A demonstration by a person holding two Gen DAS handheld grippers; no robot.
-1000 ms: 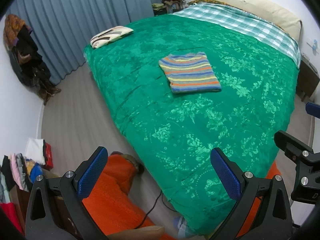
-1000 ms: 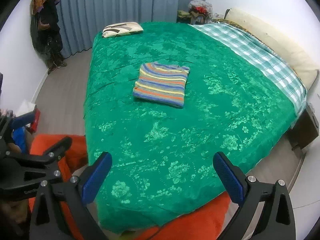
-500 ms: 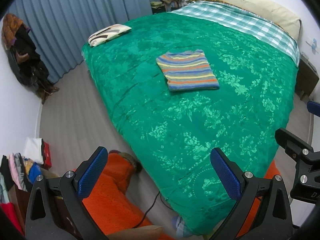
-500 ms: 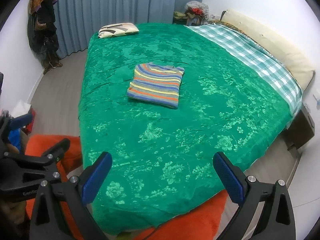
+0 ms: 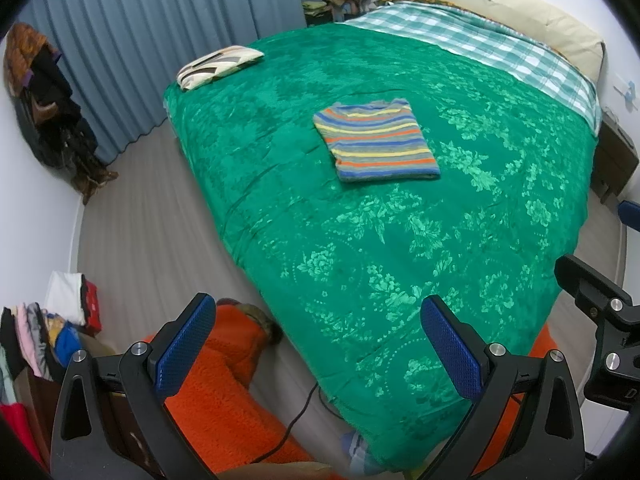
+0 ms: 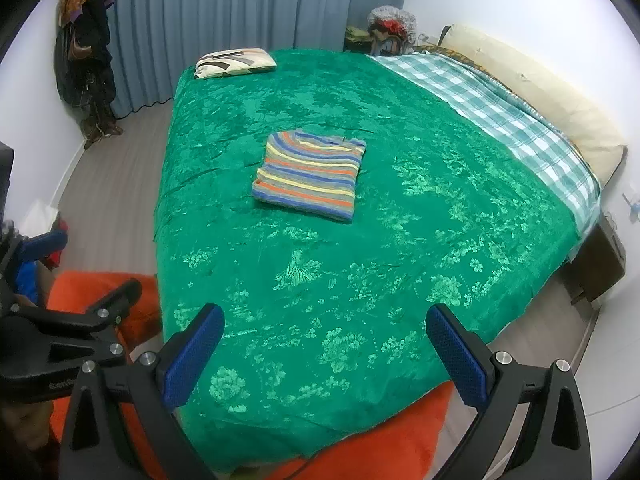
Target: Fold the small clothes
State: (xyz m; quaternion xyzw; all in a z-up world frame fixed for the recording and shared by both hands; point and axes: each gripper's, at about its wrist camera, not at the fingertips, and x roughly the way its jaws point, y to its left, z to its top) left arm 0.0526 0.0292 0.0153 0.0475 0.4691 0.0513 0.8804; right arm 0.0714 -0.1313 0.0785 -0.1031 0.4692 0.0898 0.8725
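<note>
Lying folded, striped top (image 5: 376,144), underside hidden, possibly a sweater

A bed (image 5: 280,184) covered by a green floral bedspread (image 6: 360,280) carries a folded striped sweater (image 6: 310,174) near its middle. A patterned pillow (image 5: 219,66) lies at one far corner, and a green checked sheet (image 6: 500,108) runs beside a cream bolster (image 6: 532,92).

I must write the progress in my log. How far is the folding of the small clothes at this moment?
Done: one striped shirt lies folded flat on the green bedspread. In hand: nothing; the left gripper and right gripper are both open, empty and well back from the shirt. Left: possibly the clothes pile by the wall; whether it needs folding cannot be told.
</note>
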